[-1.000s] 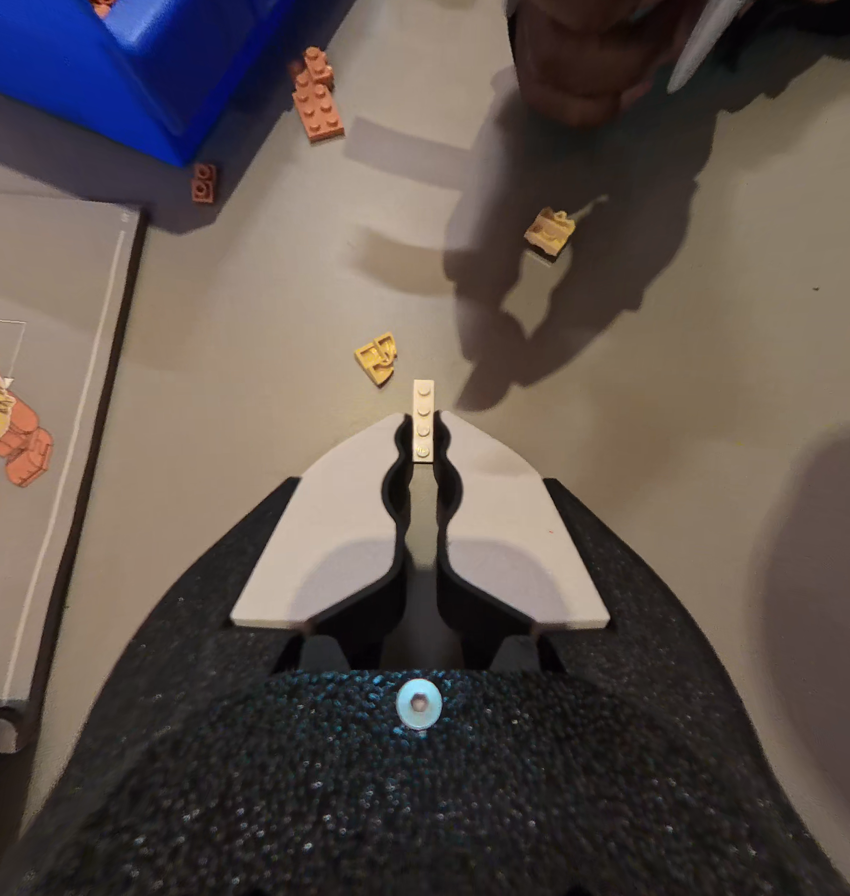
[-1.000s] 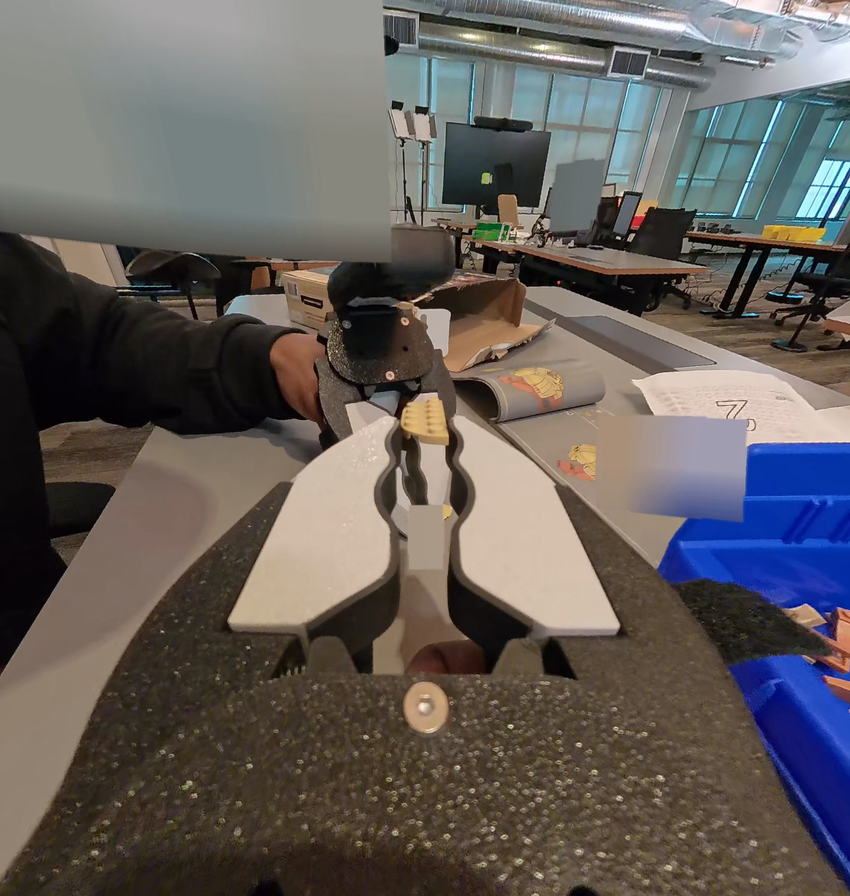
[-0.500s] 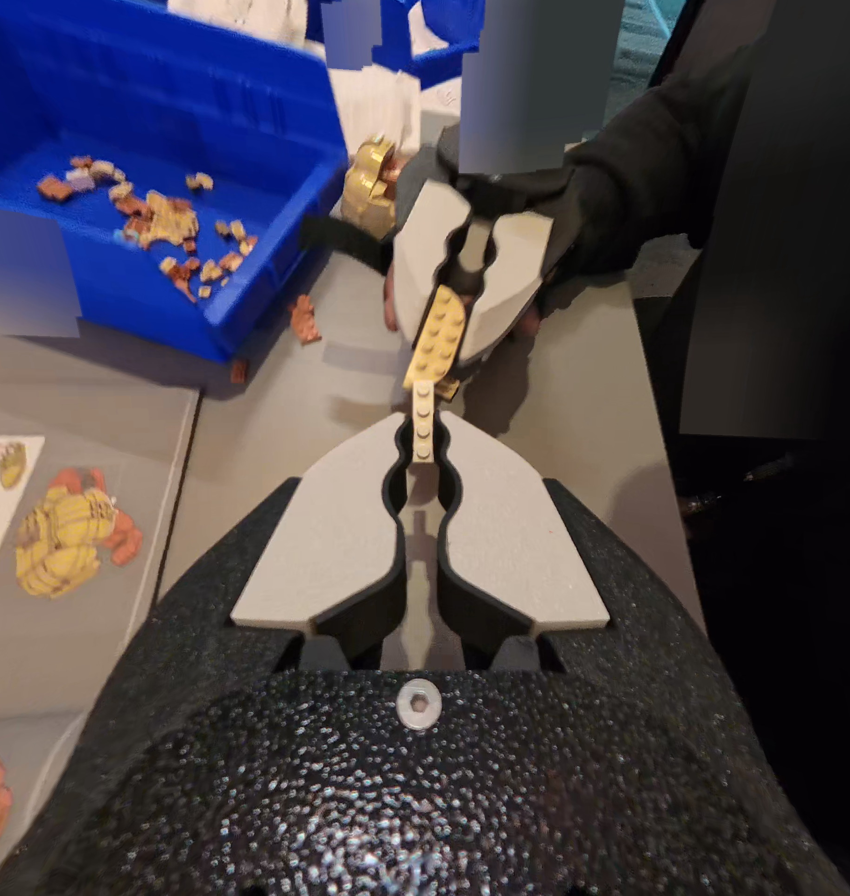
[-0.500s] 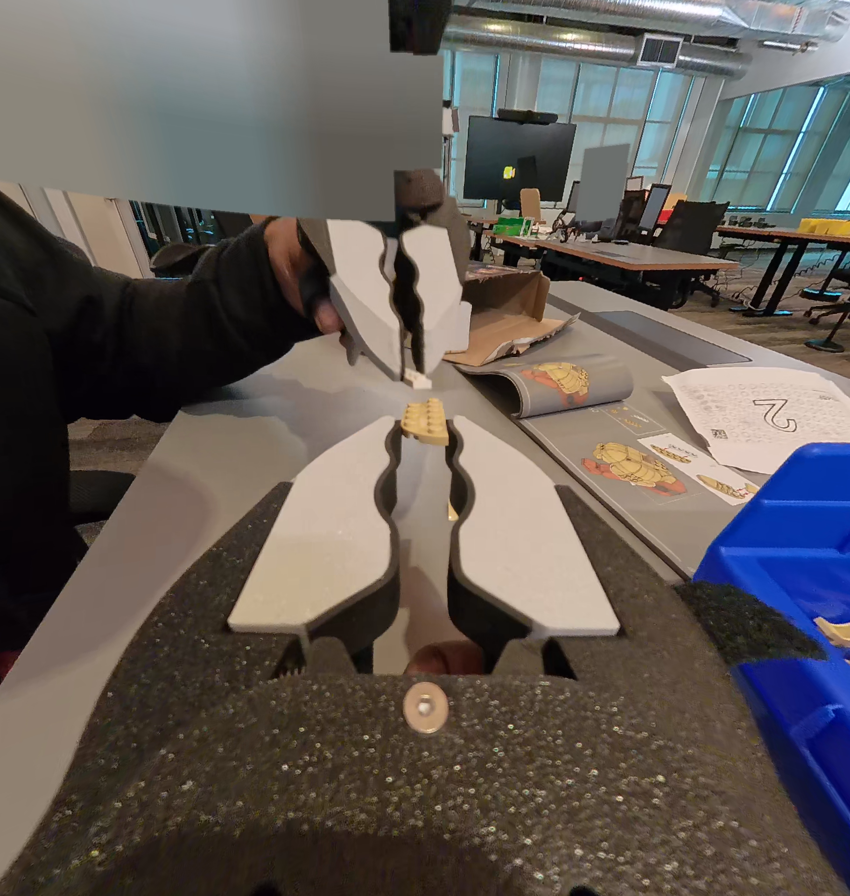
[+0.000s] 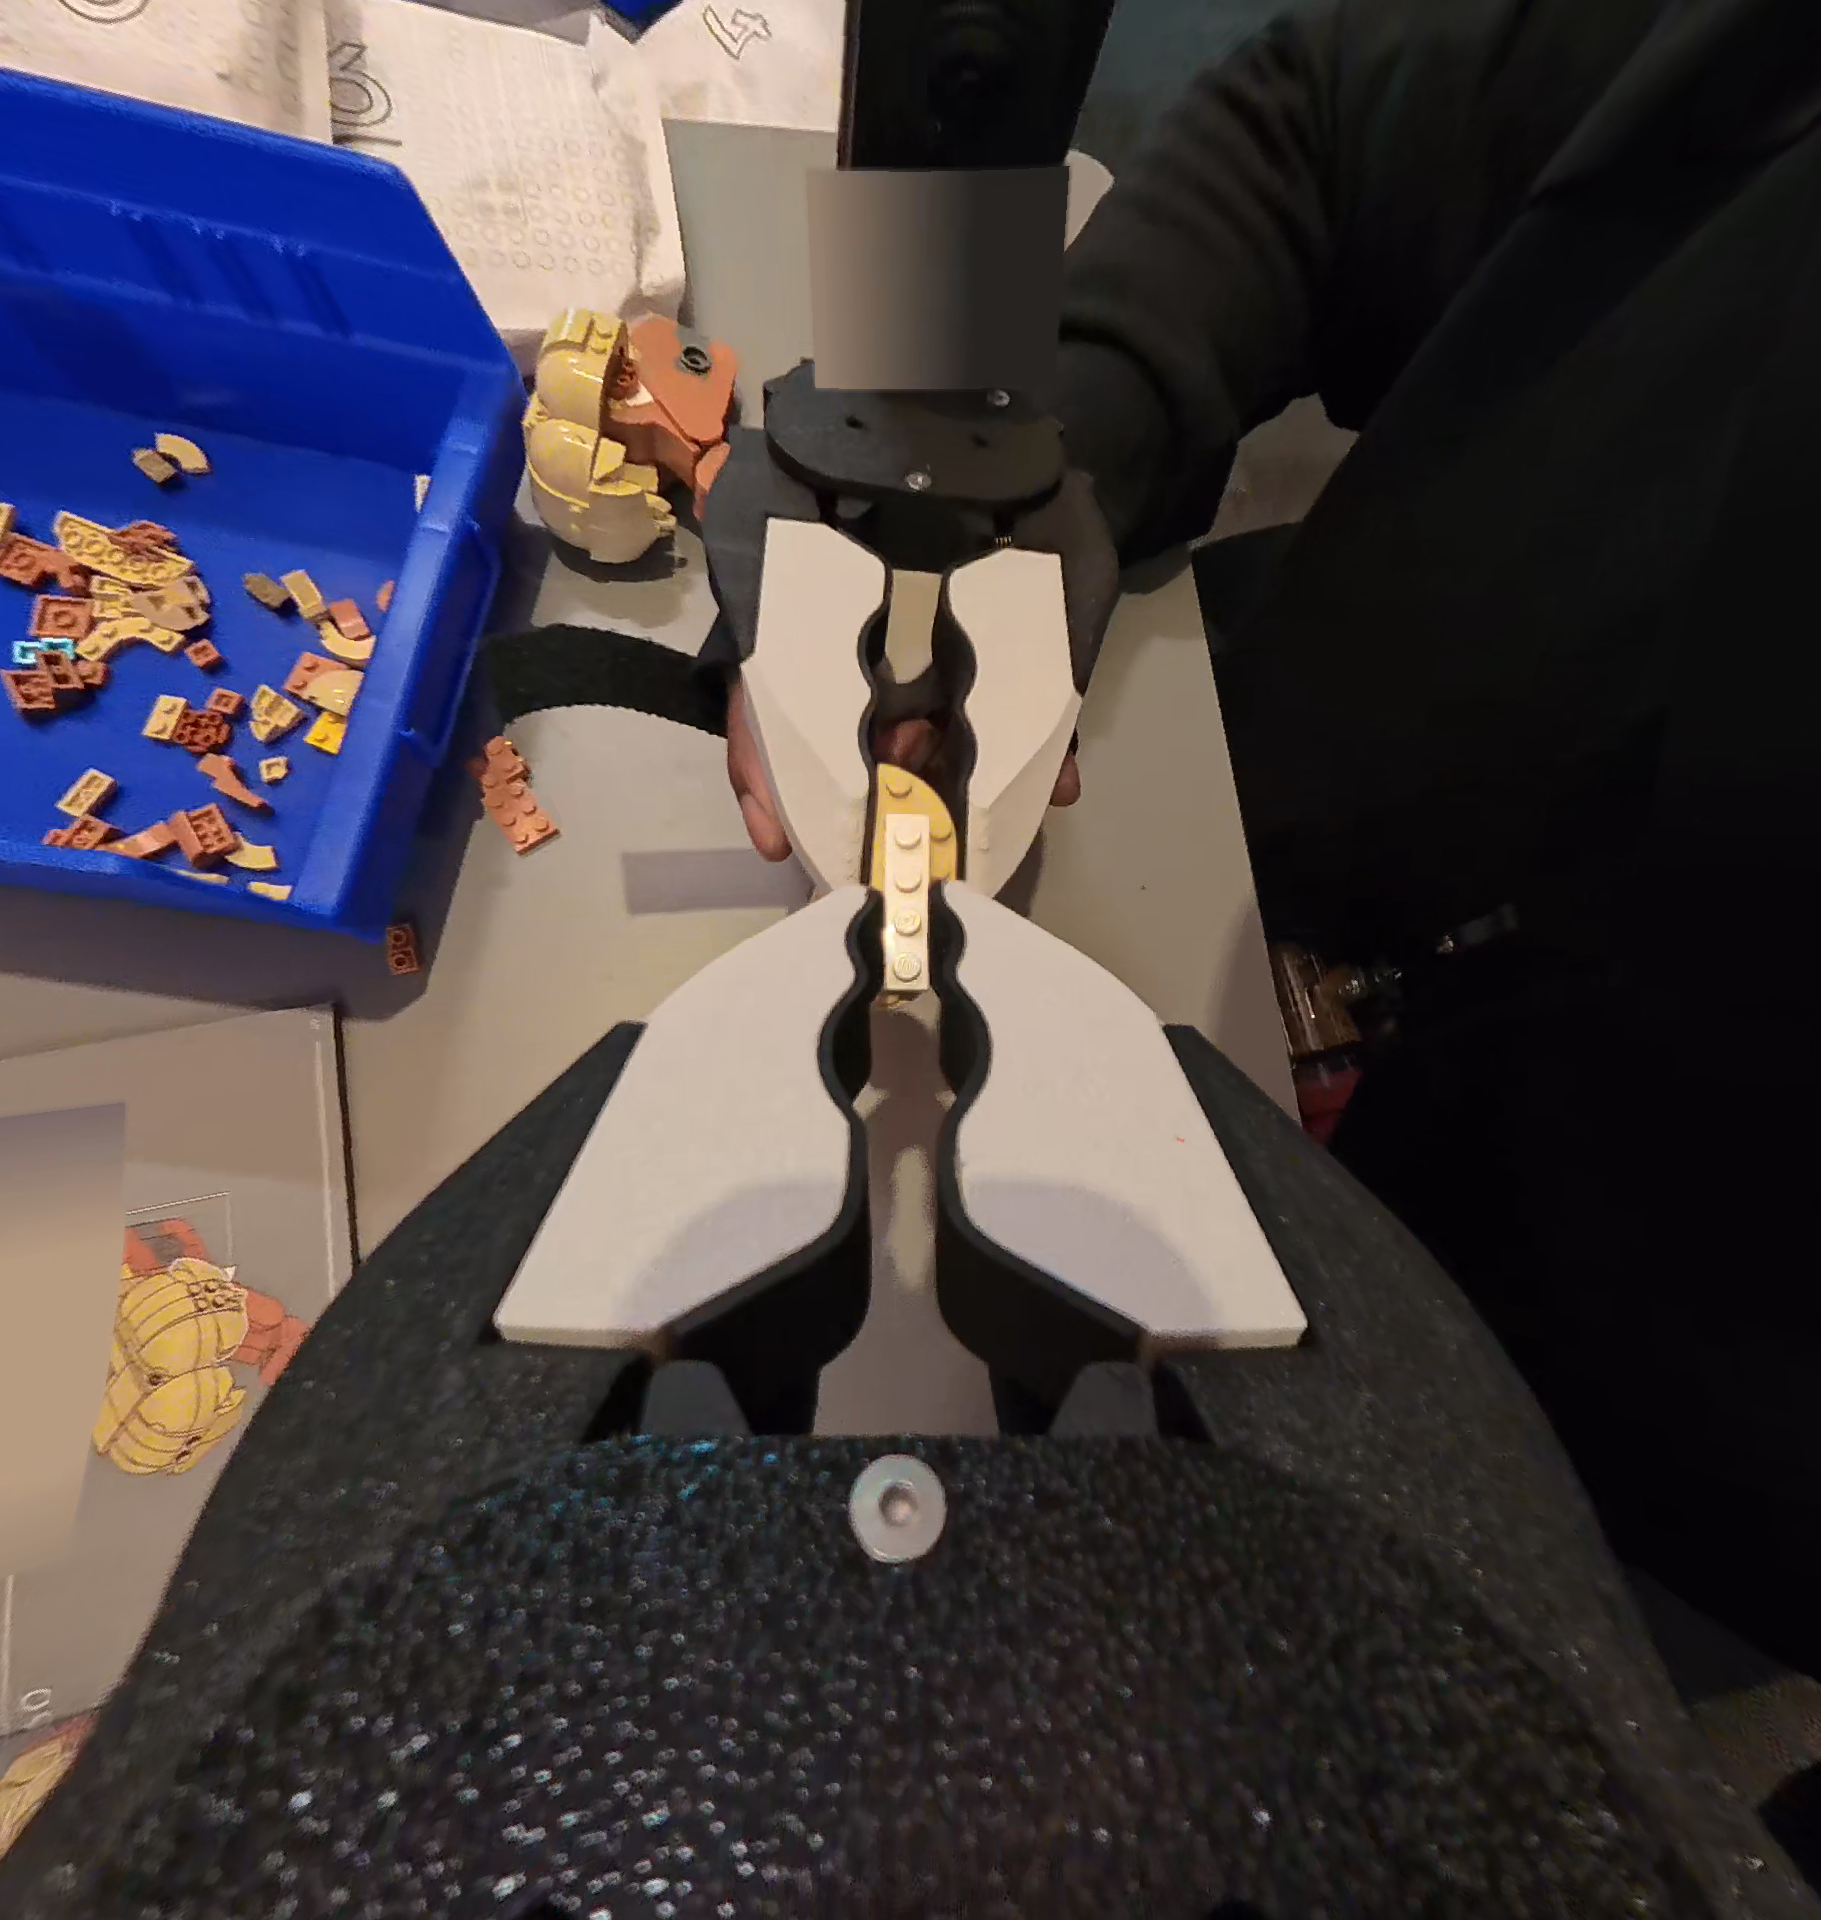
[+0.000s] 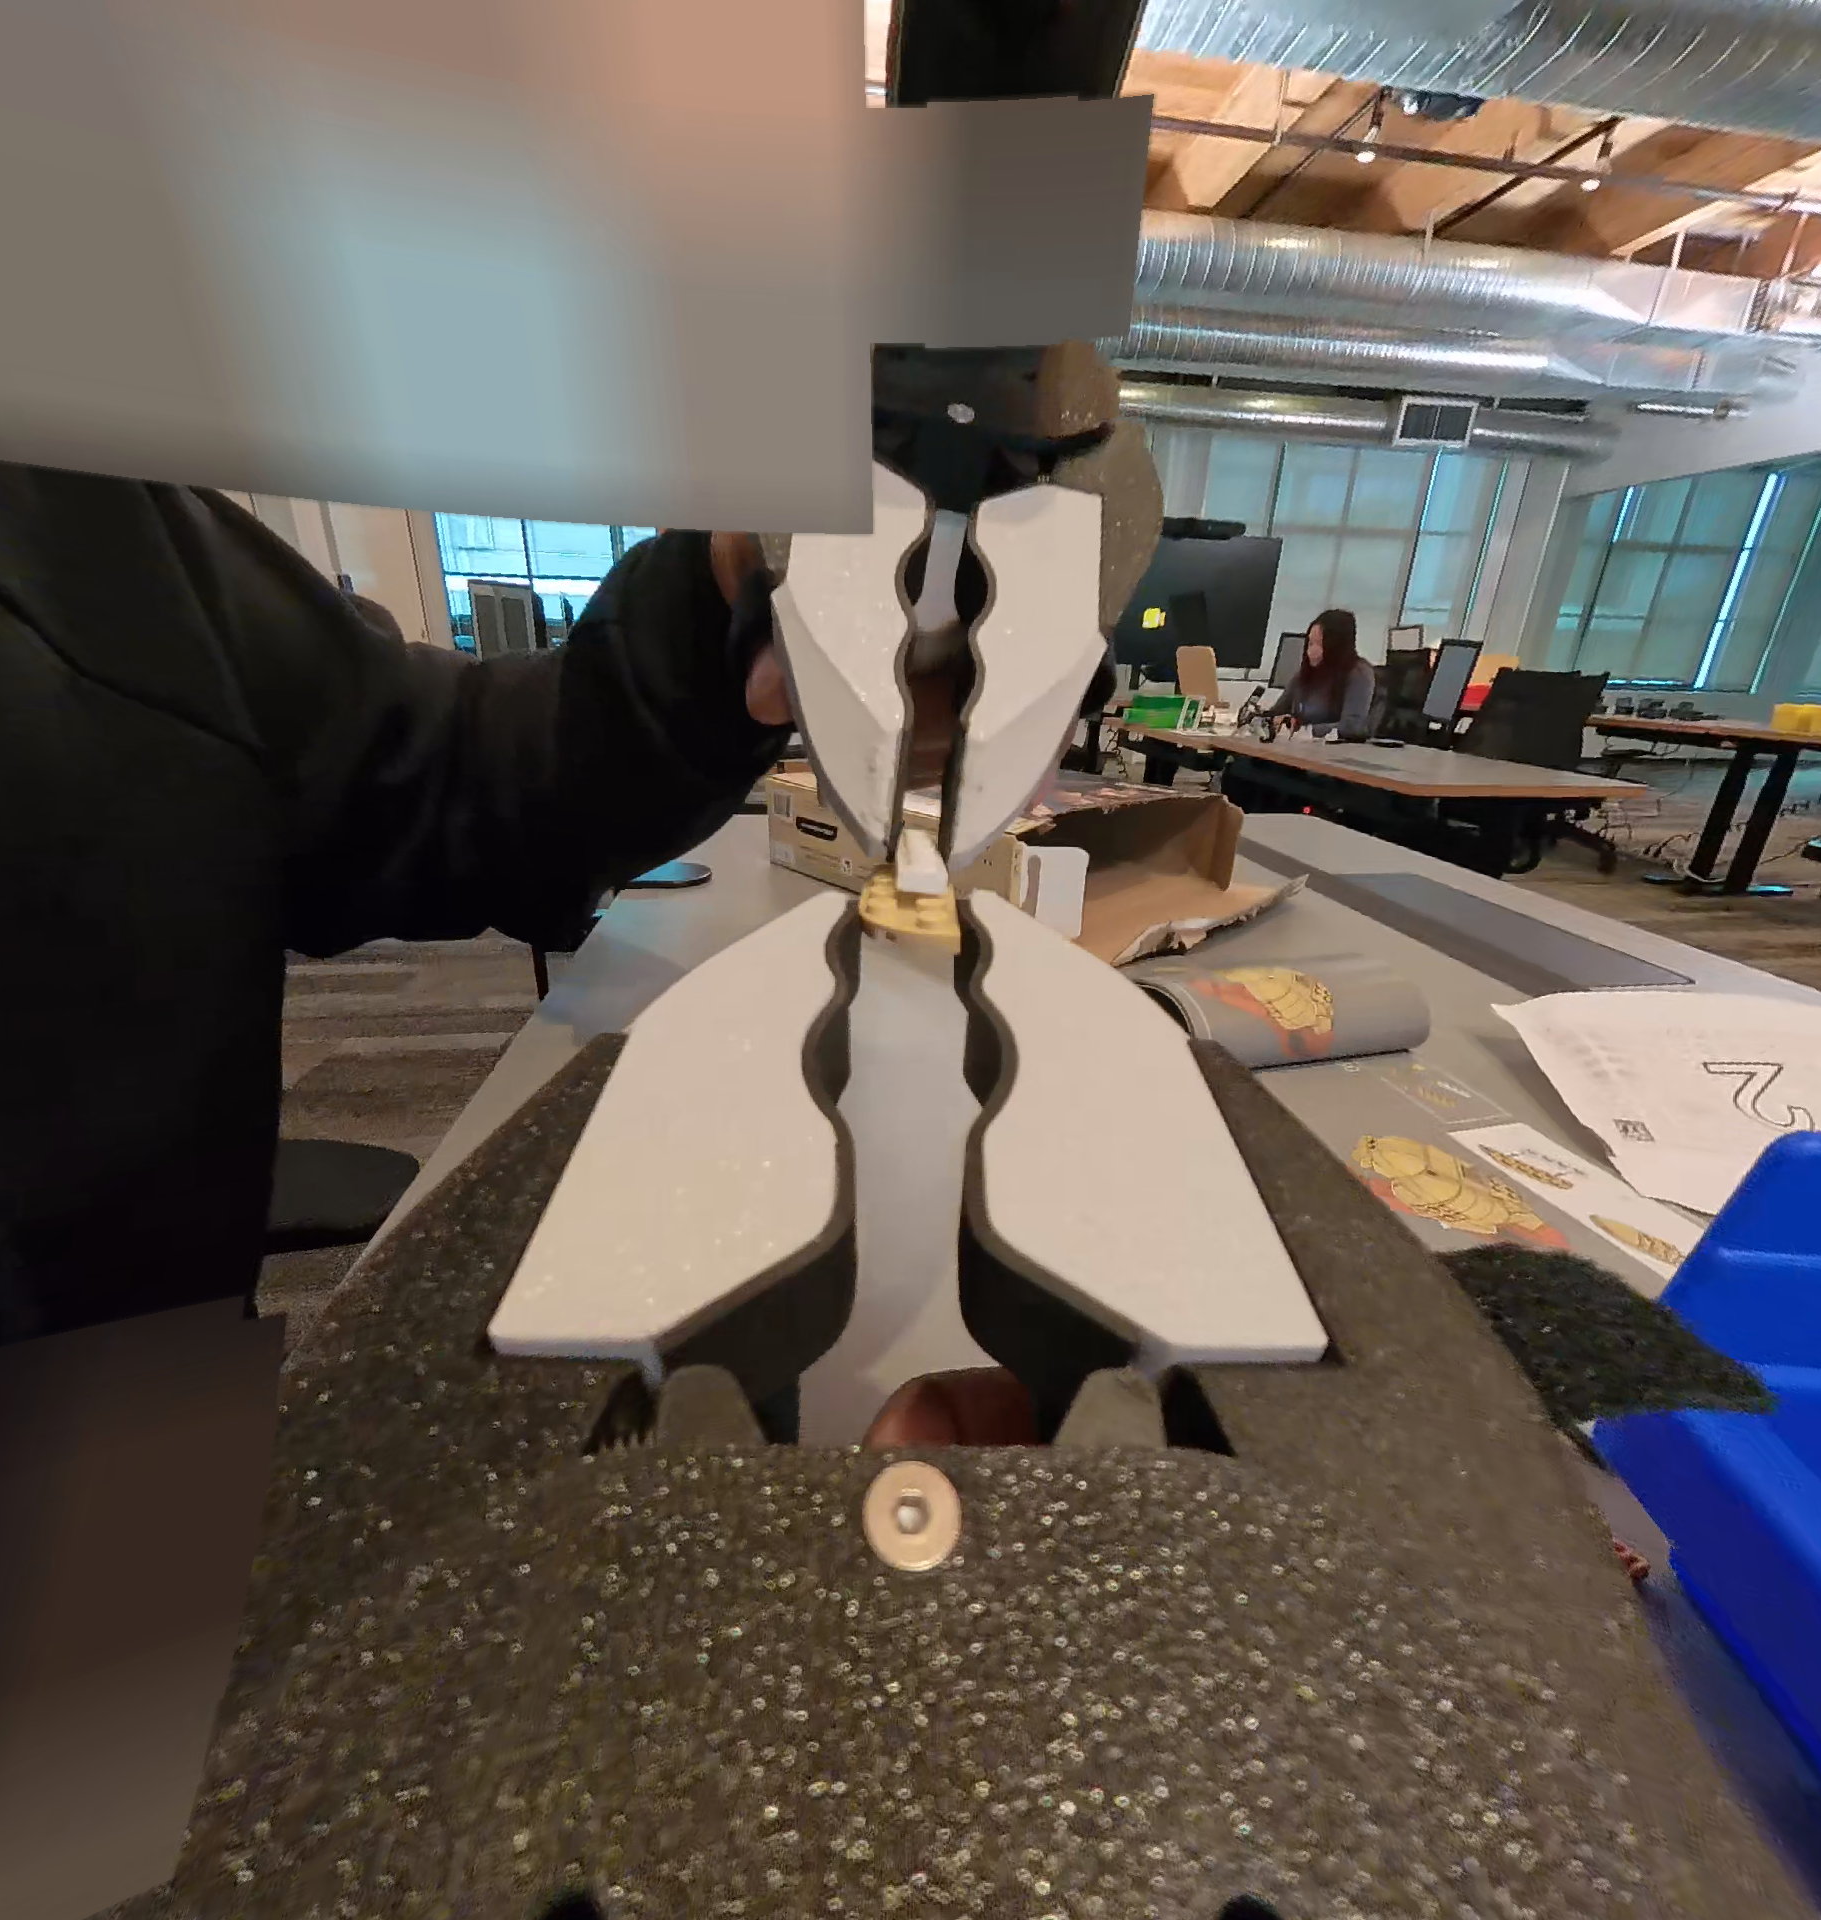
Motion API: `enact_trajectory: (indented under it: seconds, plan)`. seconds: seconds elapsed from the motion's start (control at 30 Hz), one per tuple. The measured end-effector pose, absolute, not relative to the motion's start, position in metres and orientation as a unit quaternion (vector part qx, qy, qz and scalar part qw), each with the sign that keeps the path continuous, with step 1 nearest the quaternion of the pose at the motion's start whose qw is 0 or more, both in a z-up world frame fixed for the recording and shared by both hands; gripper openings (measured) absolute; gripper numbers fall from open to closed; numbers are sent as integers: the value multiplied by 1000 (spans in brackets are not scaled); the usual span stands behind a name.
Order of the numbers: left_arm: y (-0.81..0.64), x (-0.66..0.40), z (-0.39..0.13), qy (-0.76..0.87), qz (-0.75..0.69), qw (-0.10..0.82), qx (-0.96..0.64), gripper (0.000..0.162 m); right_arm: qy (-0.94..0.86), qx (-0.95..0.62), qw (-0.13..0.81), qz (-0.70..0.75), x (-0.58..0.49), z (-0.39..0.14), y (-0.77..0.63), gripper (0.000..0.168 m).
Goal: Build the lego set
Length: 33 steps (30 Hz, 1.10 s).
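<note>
While the left gripper pinches a thin white strip, the right gripper pinches a tan curved plate; strip sits on plate, near the blue bin.

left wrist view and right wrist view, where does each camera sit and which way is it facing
Left wrist view: on the left gripper, looking down at the table and blue bin; its fingers pinch a white plate; a black sleeve shows.
Right wrist view: on the right gripper, facing level across the room; its fingers hold a tan plate.
Shared: both plates meeting, each other's gripper.
</note>
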State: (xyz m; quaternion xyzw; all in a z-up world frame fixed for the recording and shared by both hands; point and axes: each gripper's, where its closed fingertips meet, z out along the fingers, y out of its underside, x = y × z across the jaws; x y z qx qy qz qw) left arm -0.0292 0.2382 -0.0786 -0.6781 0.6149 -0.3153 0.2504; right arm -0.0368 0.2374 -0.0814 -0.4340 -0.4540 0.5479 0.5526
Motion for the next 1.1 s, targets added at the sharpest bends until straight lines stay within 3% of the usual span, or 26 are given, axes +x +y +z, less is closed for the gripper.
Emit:
enact_trajectory:
  seconds: [1.1]
  plan:
    - [235,-23,-77,637,-256,233,-689,8,-447,-421,553,563,-34,-74,231,16]
